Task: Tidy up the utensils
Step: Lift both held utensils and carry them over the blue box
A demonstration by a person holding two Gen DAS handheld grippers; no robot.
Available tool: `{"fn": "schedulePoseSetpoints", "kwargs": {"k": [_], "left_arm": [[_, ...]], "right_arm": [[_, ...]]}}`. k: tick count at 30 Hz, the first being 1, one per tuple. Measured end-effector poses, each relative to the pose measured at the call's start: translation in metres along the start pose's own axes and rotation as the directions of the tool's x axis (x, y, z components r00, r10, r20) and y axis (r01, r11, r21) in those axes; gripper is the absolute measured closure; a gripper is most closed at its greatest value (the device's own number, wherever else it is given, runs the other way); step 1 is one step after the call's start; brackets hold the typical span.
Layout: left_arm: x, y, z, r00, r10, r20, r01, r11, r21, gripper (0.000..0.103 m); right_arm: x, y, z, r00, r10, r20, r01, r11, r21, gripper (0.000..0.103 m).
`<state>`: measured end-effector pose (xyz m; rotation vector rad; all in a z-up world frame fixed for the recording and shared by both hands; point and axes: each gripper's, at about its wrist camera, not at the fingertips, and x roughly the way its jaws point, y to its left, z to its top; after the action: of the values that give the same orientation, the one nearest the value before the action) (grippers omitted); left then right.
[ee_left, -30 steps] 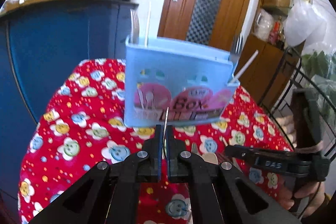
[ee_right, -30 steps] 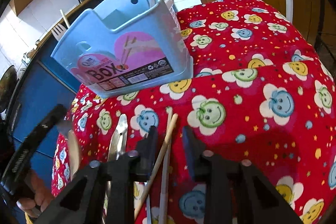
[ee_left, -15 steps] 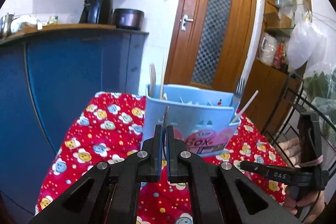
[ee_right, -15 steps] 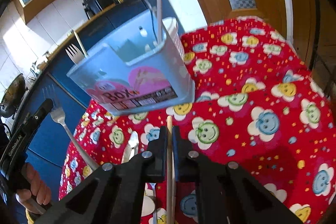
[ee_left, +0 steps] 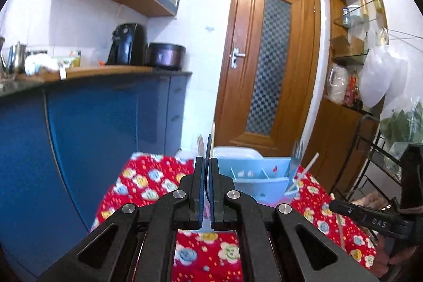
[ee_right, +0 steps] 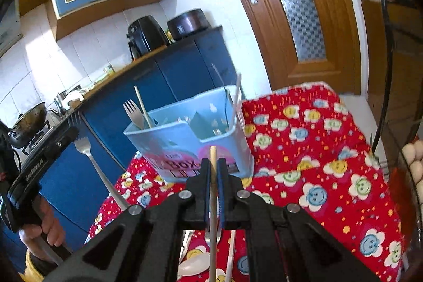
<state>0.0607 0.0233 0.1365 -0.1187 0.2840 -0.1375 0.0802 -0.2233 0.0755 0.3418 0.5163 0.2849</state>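
- Standing on the red cloth point(ee_right: 330, 149): blue box point(ee_right: 185, 142), upright, divided into compartments, label side toward both cameras.
- Left gripper point(ee_left: 207, 165): fingers nearly closed on a fork point(ee_right: 92, 163), pinched at the handle; it is seen edge-on in the left view, and in the right view its tines point up, left of the box and apart from it.
- Right gripper point(ee_right: 213, 168): fingers narrow, clamped on a chopstick point(ee_right: 213, 202); the stick's tip rises just in front of the box label, and its shaft runs back between the fingers.
- Inside the box, left compartment: a second fork point(ee_right: 133, 112) and a pale stick point(ee_right: 142, 107), both leaning.
- Inside the box, right end: a thin white stick point(ee_right: 236, 94), tilted.
- On the cloth in front of the box, below the right gripper: a spoon point(ee_right: 195, 262) and a white chopstick point(ee_right: 230, 255), partly hidden by the fingers.
- Behind the box: blue cabinets point(ee_left: 92, 136) and a wooden door point(ee_left: 269, 65).
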Motion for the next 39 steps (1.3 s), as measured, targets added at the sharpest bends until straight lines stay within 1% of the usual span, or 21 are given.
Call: {"fn": "schedulePoseSetpoints", "kwargs": {"k": [7, 14, 19, 23, 28, 32, 36, 39], "left_arm": [[-0.002, -0.004, 0.036, 0.995, 0.042, 0.088, -0.046, 0.998, 0.052, 0.101], [0.001, -0.005, 0.067, 0.986, 0.079, 0.147, -0.089, 0.994, 0.065, 0.101], [0.011, -0.004, 0.092, 0.978, 0.109, 0.179, -0.125, 0.989, 0.079, 0.101], [0.027, -0.005, 0.103, 0.973, 0.133, 0.187, -0.153, 0.984, 0.093, 0.101], [0.049, -0.009, 0.101, 0.970, 0.162, 0.183, -0.188, 0.973, 0.135, 0.101], [0.065, -0.009, 0.096, 0.972, 0.170, 0.162, -0.193, 0.971, 0.143, 0.101], [0.078, -0.009, 0.088, 0.976, 0.165, 0.145, -0.187, 0.971, 0.150, 0.101], [0.086, -0.010, 0.083, 0.977, 0.163, 0.139, -0.185, 0.970, 0.160, 0.101]], "right_arm": [[-0.005, 0.007, 0.007, 1.000, 0.005, 0.022, -0.004, 1.000, -0.018, 0.097], [-0.006, 0.008, 0.013, 0.999, -0.004, 0.036, 0.005, 0.999, -0.032, 0.097], [-0.007, 0.010, 0.023, 0.998, -0.011, 0.057, 0.014, 0.999, -0.047, 0.097], [-0.005, 0.013, 0.035, 0.996, -0.018, 0.089, 0.024, 0.998, -0.064, 0.097], [0.000, 0.019, 0.059, 0.988, -0.024, 0.151, 0.038, 0.995, -0.087, 0.097], [0.006, 0.024, 0.085, 0.974, -0.022, 0.225, 0.044, 0.994, -0.096, 0.097], [0.019, 0.031, 0.107, 0.952, -0.016, 0.305, 0.051, 0.993, -0.106, 0.097], [0.032, 0.038, 0.118, 0.934, -0.021, 0.356, 0.068, 0.990, -0.121, 0.097]]}}
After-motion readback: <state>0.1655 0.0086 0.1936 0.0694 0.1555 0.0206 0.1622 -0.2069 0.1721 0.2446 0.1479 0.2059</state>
